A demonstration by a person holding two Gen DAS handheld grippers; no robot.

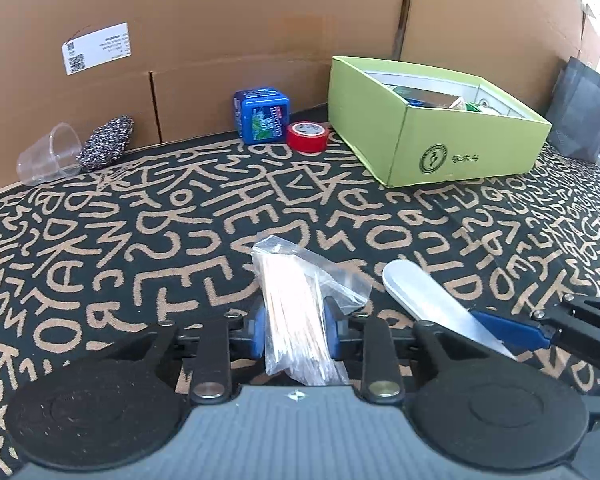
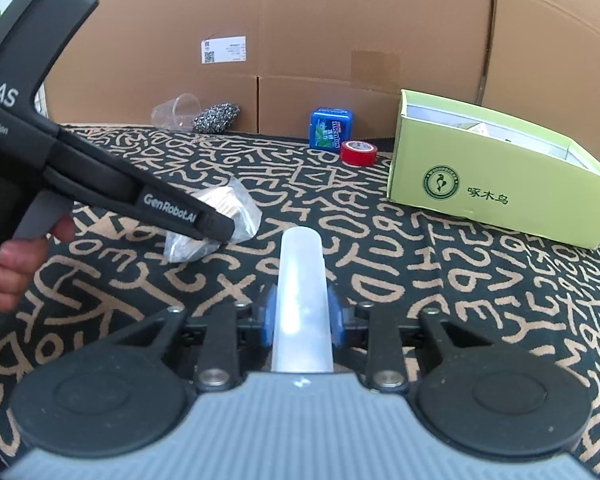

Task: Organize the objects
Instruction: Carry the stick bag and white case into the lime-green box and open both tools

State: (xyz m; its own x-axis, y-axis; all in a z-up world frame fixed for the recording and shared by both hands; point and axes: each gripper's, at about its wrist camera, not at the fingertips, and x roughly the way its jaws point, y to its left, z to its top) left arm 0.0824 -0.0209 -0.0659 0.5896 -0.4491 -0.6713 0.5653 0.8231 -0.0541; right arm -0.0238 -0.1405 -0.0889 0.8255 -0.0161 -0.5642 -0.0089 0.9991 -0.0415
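Note:
My left gripper (image 1: 295,326) is shut on a clear plastic bag of thin wooden sticks (image 1: 288,280), its blue pads pressing both sides just above the patterned cloth. From the right wrist view the same left gripper (image 2: 216,226) pinches the bag (image 2: 240,208) at the left. My right gripper (image 2: 302,320) is shut on a long translucent white plastic piece with a rounded end (image 2: 300,264). The left wrist view shows that piece (image 1: 420,292) beside the bag, with the right gripper (image 1: 512,332) behind it. A green open box (image 1: 460,148) (image 2: 500,196) holding several items stands at the back right.
A blue mint box (image 1: 262,114) and a red tape roll (image 1: 307,136) sit by the cardboard wall (image 1: 220,20). A tipped clear cup (image 1: 50,156) and a steel scrubber (image 1: 106,144) lie at the back left. A dark grey bag (image 1: 584,112) stands far right. A person's hand (image 2: 12,264) holds the left gripper's handle.

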